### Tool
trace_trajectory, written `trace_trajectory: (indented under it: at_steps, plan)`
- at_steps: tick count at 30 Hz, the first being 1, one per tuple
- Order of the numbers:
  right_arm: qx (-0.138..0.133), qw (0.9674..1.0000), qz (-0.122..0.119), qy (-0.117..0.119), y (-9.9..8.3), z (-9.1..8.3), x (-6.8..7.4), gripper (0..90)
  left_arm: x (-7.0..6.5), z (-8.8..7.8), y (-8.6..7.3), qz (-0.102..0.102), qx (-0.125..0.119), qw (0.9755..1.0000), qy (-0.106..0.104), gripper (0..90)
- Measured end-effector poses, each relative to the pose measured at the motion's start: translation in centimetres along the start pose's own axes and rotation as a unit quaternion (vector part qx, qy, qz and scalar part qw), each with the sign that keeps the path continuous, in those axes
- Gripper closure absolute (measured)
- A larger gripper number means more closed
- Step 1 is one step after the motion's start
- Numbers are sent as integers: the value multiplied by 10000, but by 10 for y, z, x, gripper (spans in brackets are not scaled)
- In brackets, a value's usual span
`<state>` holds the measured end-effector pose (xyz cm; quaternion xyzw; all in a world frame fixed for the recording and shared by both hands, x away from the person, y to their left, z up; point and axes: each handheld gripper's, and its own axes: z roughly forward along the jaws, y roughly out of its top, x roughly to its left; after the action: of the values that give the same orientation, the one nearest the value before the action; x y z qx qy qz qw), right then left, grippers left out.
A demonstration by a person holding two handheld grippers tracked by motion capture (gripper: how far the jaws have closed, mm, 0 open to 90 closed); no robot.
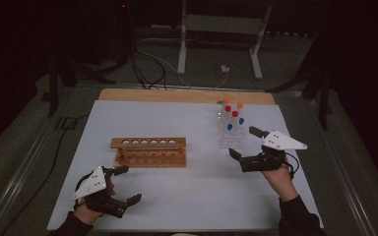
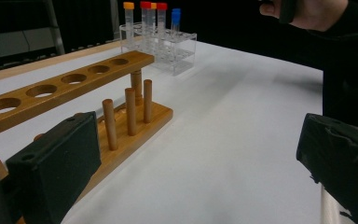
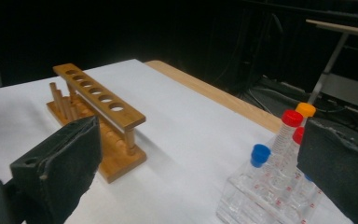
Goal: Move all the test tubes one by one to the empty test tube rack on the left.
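Note:
A wooden tube rack [image 1: 148, 151] with a row of empty holes and pegs stands mid-table; it also shows in the left gripper view [image 2: 74, 88] and the right gripper view [image 3: 98, 116]. A clear plastic rack [image 1: 231, 132] at the right holds several capped tubes, red, orange and blue [image 3: 279, 158]. My left gripper [image 1: 128, 184] rests open near the front left edge, below the wooden rack, with nothing in it. My right gripper [image 1: 243, 142] hovers open just right of the clear rack, jaws wide either side of its near end, holding nothing.
The white mat [image 1: 187, 191] covers a wooden table [image 1: 187, 95]. Beyond the table's far edge are a white stand frame [image 1: 221, 34] and cables on the floor [image 1: 142, 69]. A sleeve and hand [image 2: 317, 18] show in the left gripper view.

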<state>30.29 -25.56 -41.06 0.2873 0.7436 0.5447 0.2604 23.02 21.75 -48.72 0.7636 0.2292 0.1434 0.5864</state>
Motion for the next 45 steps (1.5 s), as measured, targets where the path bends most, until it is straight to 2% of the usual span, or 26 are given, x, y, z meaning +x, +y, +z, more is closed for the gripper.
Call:
trace_trajectory:
  at_steps: [8, 12, 19, 23, 25, 30, 40, 45]
  plan:
    - [122, 9998, 57, -141, -3, 12, -19, 30, 0, 0, 0, -7, -21, 10000, -5, 5]
    - [232, 9994, 224, -117, -6, 21, -30, 30, 0, 0, 0, -11, 0, 10000, 8, 5]
    - [414, 9984, 352, -161, -12, 35, -37, 56, 0, 0, 0, -1, -2, 10000, -11, 5]
    - [540, 9972, 497, -157, -19, 47, -42, 96, 0, 0, 0, -7, 3, 10000, -3, 5]
    - [571, 9970, 488, -182, -20, 49, -42, 121, 0, 0, 0, -23, -22, 10000, -12, 5]
    - [806, 9947, 550, -314, -27, 58, -42, 221, 0, 0, 0, -22, -19, 10000, -15, 5]
    - [1305, 9874, 730, -512, -36, 71, -44, 529, 0, 0, 0, -19, -10, 10000, -18, 5]
    - [1448, 9844, 792, -609, -37, 76, -45, 614, 0, 0, 0, -21, -4, 10000, -18, 5]
